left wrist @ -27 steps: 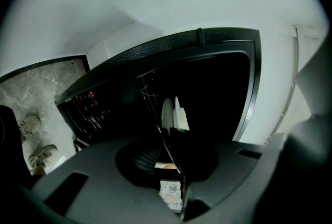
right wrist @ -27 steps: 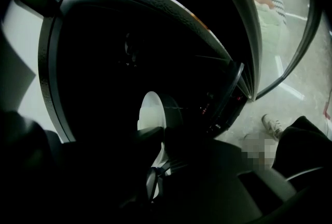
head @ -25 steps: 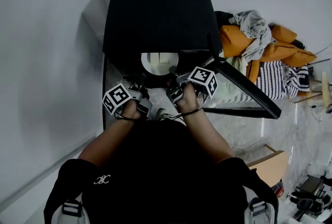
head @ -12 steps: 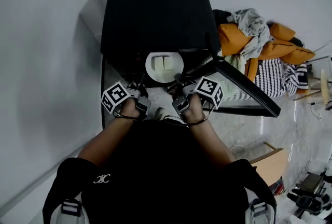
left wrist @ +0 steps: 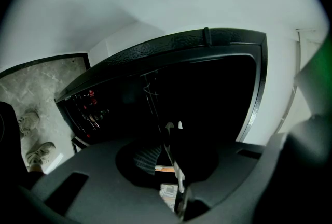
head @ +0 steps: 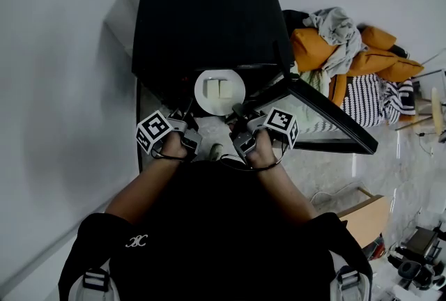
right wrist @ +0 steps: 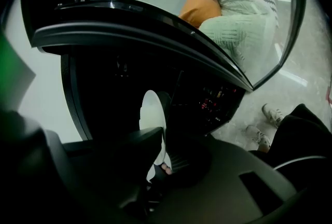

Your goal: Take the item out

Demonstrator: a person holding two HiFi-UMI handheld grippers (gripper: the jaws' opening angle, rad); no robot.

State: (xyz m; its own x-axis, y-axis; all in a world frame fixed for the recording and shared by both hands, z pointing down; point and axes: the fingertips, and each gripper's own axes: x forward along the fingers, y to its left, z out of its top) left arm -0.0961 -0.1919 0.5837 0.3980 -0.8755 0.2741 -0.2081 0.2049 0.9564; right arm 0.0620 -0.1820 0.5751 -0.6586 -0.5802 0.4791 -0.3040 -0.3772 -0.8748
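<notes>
A black microwave oven stands with its door swung open to the right. A white plate carrying two pale blocks sits at the oven's mouth, mostly out from under the top. My right gripper is shut on the plate's near right rim; in the right gripper view the plate runs edge-on between the jaws. My left gripper hangs by the oven's front left corner, apart from the plate. In the left gripper view its jaws face the dark cavity, too dim to read.
The open door juts out on the right at hand height. A pile of orange, grey and striped cushions and clothes lies right of the oven. A white wall is at the left. The person's shoes stand on the speckled floor below.
The plate has slid out of the oven toward the person, so both blocks now show. The right gripper drew back with it. The left gripper barely moved.
</notes>
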